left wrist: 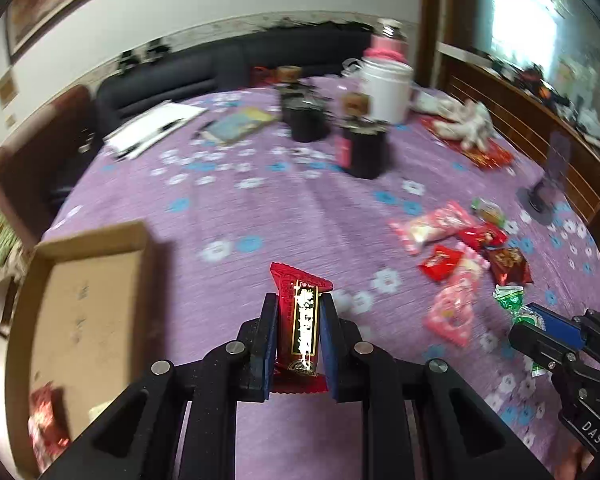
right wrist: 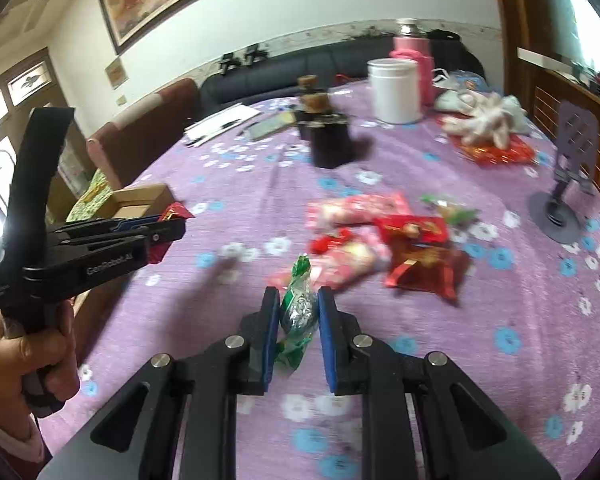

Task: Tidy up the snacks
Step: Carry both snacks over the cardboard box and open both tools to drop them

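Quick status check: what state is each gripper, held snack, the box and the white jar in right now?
Left hand-held gripper: shut on red snack packet, lifted.
Right hand-held gripper: shut on green-wrapped candy.
Cardboard box: open.
White jar: upright, lid on.
Snack pile: loose on tablecloth.

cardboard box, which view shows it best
The left wrist view: the cardboard box fills the lower left, open top and bare floor visible, though blurred. The right wrist view shows only a small far corner of it, behind the left tool.
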Action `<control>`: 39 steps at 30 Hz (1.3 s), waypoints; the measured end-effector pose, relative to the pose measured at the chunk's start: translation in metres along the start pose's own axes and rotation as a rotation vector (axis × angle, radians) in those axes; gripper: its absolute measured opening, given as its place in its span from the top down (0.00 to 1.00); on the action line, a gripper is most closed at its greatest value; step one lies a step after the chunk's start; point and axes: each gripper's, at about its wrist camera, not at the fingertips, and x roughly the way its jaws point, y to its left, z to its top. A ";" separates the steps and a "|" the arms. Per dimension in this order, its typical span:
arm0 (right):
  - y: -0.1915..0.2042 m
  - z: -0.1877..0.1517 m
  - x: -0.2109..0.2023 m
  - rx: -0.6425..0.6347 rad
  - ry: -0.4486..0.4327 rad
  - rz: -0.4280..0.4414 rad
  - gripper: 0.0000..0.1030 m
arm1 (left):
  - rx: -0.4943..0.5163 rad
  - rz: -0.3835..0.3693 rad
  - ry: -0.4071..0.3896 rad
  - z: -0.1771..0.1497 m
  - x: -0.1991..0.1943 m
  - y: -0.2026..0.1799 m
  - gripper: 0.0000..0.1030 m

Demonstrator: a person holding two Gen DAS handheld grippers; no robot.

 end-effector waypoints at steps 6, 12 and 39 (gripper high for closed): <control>0.039 0.001 0.004 -0.054 0.004 0.046 0.82 | -0.075 0.042 -0.021 -0.019 -0.027 0.040 0.81; 0.071 0.001 0.006 -0.102 0.012 0.082 0.82 | -0.142 0.073 -0.036 -0.037 -0.048 0.070 0.81; 0.227 0.040 0.089 -0.266 0.086 0.296 0.82 | -0.314 0.196 0.031 -0.066 -0.040 0.200 0.80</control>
